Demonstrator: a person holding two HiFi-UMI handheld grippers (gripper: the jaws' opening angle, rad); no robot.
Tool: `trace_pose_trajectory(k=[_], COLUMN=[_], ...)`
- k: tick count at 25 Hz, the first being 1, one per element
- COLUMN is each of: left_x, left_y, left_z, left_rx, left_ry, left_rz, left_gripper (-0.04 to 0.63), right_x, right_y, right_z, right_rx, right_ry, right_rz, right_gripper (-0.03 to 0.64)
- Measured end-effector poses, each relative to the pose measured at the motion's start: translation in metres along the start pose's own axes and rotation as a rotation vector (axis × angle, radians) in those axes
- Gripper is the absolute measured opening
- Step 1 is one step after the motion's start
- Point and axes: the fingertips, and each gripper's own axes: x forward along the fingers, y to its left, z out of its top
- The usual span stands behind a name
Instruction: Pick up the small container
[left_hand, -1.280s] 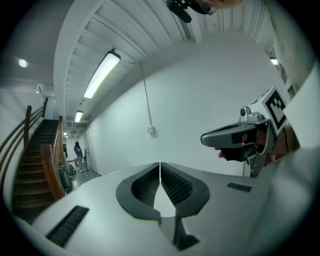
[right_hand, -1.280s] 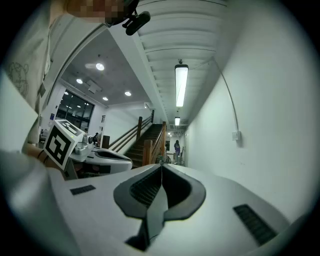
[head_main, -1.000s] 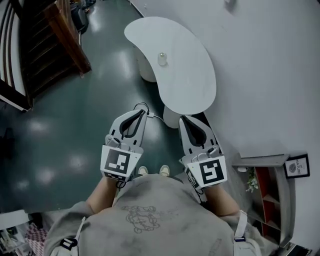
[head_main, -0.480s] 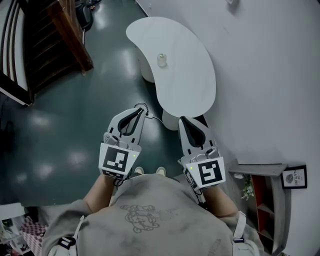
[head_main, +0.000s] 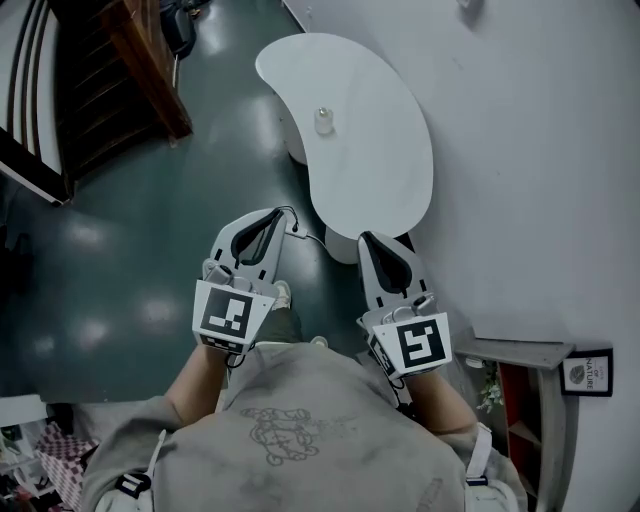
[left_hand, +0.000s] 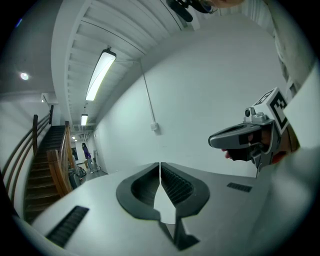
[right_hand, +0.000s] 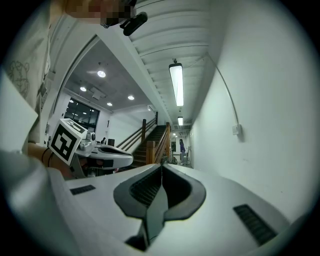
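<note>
A small pale container (head_main: 323, 120) stands on the white kidney-shaped table (head_main: 375, 160), far ahead of me in the head view. My left gripper (head_main: 272, 216) is held low over the dark floor, left of the table's near end, jaws together and empty. My right gripper (head_main: 376, 240) hangs just below the table's near edge, jaws also together with nothing in them. In the left gripper view the left gripper's (left_hand: 160, 165) jaw tips meet, and the right gripper (left_hand: 240, 137) shows at the right. The right gripper view shows its own closed tips (right_hand: 161, 167). Neither gripper view shows the container.
A wooden staircase (head_main: 120, 80) rises at the upper left. A white wall (head_main: 540, 150) runs along the table's right side. A shelf with a small plant (head_main: 495, 385) and a framed sign (head_main: 585, 372) sits at lower right. A person's shoe (head_main: 282, 294) steps on the dark green floor (head_main: 130, 260).
I have walked slightly forward: a foot now shows ahead of my body, the table has shifted a little in view. Both grippers keep their pose and stay shut.
</note>
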Motion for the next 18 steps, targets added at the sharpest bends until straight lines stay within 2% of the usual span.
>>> trace_pose_trajectory(k=[18], left_x=[0.049], left_y=[0.030], left_z=[-0.024], left_rx=[-0.044], left_ry=[-0.014], left_rz=[-0.017], left_gripper=[0.021], right_x=[0.057], right_y=[-0.023], right_z=[-0.016], right_rx=[-0.008], right_ry=[0.004], right_rz=[-0.016], right_gripper=[0.031])
